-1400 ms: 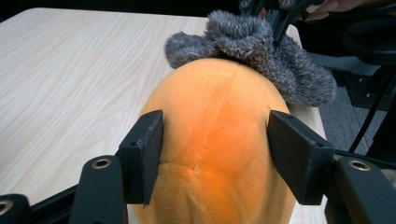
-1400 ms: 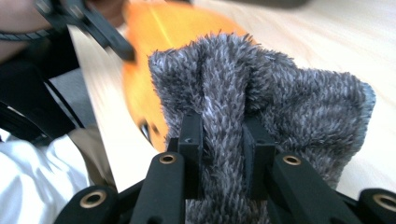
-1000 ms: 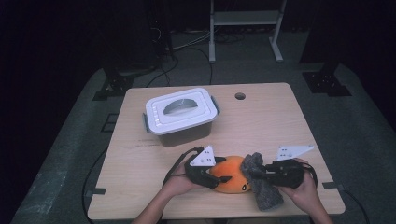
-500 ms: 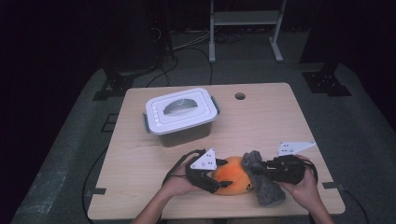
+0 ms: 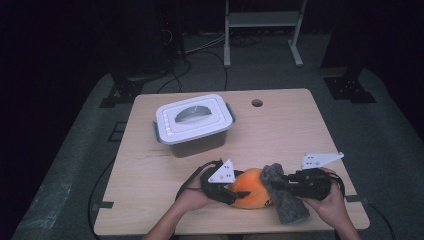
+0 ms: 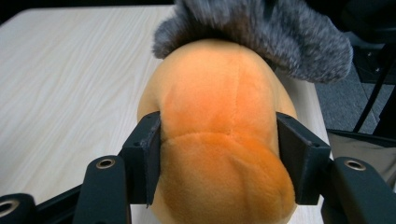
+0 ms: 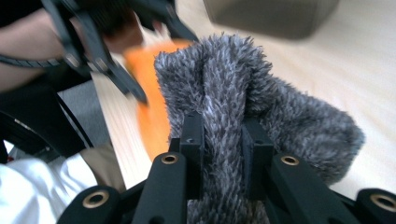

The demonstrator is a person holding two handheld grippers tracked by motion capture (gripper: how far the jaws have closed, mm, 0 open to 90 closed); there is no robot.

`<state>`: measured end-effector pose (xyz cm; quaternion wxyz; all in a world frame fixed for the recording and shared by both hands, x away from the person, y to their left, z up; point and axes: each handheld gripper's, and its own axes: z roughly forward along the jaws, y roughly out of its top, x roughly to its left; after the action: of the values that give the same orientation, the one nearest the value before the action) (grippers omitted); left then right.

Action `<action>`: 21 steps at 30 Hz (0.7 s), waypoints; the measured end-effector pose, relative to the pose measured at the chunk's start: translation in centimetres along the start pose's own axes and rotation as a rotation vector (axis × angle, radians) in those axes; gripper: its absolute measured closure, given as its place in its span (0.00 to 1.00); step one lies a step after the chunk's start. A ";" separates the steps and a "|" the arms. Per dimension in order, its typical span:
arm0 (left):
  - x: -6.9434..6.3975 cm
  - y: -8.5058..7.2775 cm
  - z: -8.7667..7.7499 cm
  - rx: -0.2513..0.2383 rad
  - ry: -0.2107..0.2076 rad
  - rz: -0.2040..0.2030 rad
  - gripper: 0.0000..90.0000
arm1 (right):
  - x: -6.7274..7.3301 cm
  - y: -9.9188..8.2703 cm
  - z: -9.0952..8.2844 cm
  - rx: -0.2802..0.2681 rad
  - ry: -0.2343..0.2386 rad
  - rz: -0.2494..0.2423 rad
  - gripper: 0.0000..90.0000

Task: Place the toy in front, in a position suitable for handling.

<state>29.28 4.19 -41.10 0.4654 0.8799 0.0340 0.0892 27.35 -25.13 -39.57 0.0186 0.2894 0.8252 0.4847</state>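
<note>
The orange plush (image 6: 219, 140) is clamped between the pads of the left gripper (image 6: 219, 163), one pad pressed into each flank with the jaws about half open; over the last half second those jaws have been closing, after first widening, and the toy was between them throughout. In the high view the left gripper (image 5: 227, 189) is seen at the near edge of the table (image 5: 280, 125), on the left side of the plush (image 5: 250, 187). The right gripper (image 7: 223, 140) is pinched nearly shut on a fold of the grey fleece (image 7: 252, 102), which is squeezed upright between its pads. In the high view the right gripper (image 5: 292, 182) is held just right of the toy, and the fleece (image 5: 285, 197) is draped from the toy's right end down towards the near edge. Compared with a second ago, both hands and the toy are found in almost the same place; the re-gripping on the left is the only real change. This is judged to mean that the plush has been re-seated and is now firmly anchored, so the fleece can be pulled against it. A lidded box (image 5: 194, 122) is left untouched farther back, left of centre.
</note>
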 end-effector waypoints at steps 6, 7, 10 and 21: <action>-1.5 0.7 0.7 0.000 0.006 0.112 0.39 | 3.2 2.6 1.2 0.019 -0.003 -0.121 0.82; -1.4 0.6 0.7 0.007 0.004 0.111 0.39 | 3.5 2.6 1.8 0.042 -0.013 -0.140 0.82; -1.0 0.0 0.5 -0.005 -0.012 0.085 0.39 | 2.9 2.1 1.9 0.042 0.009 -0.117 0.82; 0.3 -0.6 0.2 0.012 -0.039 -0.018 0.27 | -0.4 -0.8 0.8 0.054 0.008 0.011 0.82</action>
<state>29.66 4.42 -41.63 0.4614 0.8840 0.0336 0.0677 27.57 -24.93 -40.74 0.0046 0.2923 0.8366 0.4634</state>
